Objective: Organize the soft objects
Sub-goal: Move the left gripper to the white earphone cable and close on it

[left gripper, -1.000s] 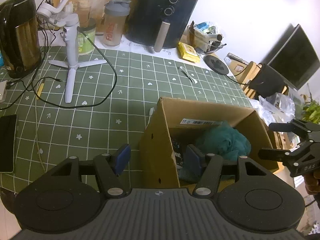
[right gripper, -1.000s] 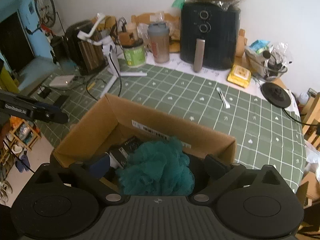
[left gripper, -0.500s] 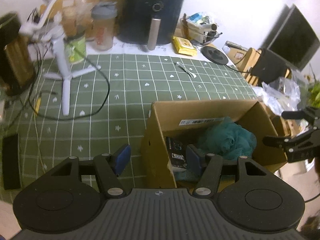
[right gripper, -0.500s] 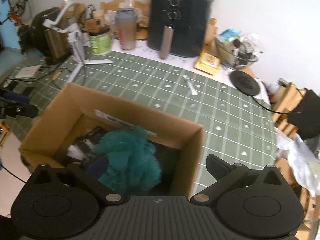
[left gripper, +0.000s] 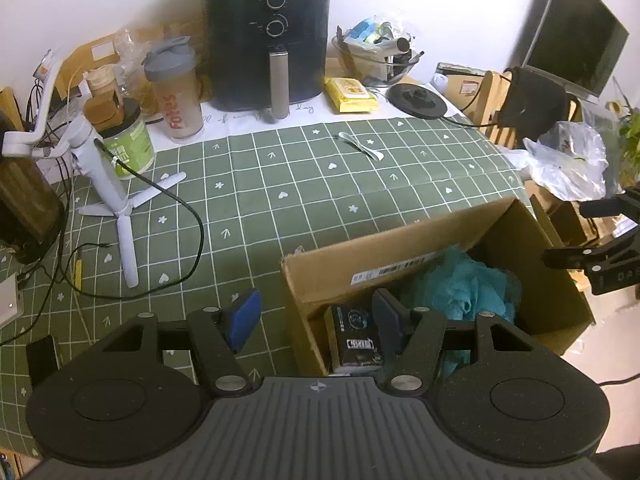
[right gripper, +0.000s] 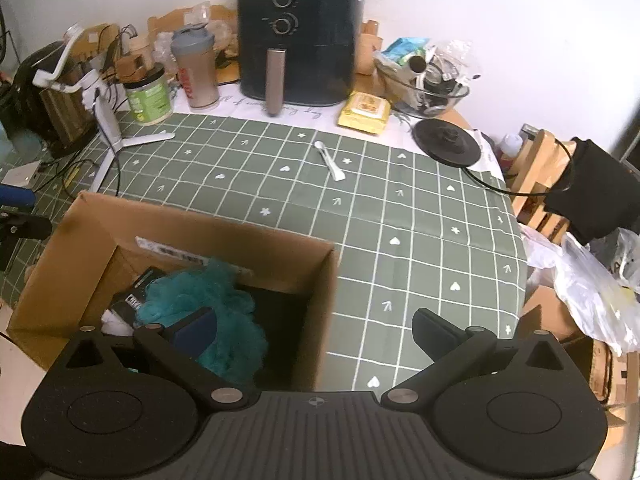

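**Open grippers straddling the walls of a cardboard box**

Green checked cloth [left gripper: 328, 196] covers the table, with an air fryer [left gripper: 268, 36] at the back wall, a shaker bottle [left gripper: 174, 90] and a green-labelled jar [left gripper: 128, 144] to its left, and a white tripod stand [left gripper: 112, 196] trailing a black cable across the cloth. A small white spoon [right gripper: 330, 162] lies on the cloth in front of the fryer, near a yellow packet [right gripper: 365, 112].

A cardboard box [left gripper: 384, 258] stands at the near edge of the table. Inside it lies a teal mesh sponge [right gripper: 224, 308], bunched against a dark printed package [left gripper: 356, 336] whose label is too small to read. A bit of white material shows low in the box beside the package; what it is cannot be made out. The box floor is in shadow and mostly hidden by the sponge.

The left gripper [left gripper: 316, 316] is spread wide and holds nothing; its fingers sit either side of the box's left wall, one over the cloth and one inside, in front of the package. The right gripper [right gripper: 316, 328] is likewise wide open and empty, straddling the right wall, with one finger in front of the sponge; whether it touches the sponge cannot be told. At the right edge of the left view, the other gripper is cut off by the frame.
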Available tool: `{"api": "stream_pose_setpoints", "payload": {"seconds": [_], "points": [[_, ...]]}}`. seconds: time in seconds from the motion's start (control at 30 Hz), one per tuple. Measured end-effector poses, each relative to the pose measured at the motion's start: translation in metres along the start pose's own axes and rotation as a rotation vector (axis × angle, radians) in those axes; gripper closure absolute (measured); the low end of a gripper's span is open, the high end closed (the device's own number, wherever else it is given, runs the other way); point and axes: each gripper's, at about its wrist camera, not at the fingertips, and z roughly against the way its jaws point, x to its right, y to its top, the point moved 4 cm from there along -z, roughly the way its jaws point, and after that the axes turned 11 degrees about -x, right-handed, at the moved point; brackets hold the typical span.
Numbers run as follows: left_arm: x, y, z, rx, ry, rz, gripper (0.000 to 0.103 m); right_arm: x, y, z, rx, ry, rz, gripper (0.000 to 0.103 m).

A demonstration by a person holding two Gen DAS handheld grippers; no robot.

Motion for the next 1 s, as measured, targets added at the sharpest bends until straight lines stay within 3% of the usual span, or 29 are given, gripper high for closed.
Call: {"api": "stream_pose_setpoints", "payload": {"seconds": [0.3, 1.0], "points": [[-0.001, 0.01, -0.01, -0.019, -0.011, 0.027, 0.031, 0.023, 0.012, -0.005, 0.013, 0.016, -0.011, 0.0], [-0.026, 0.049, -0.036, -0.117, -0.103, 0.153, 0.03, 0.05, 0.048, -0.023, 0.079, 0.142, 0.03, 0.0]]}}
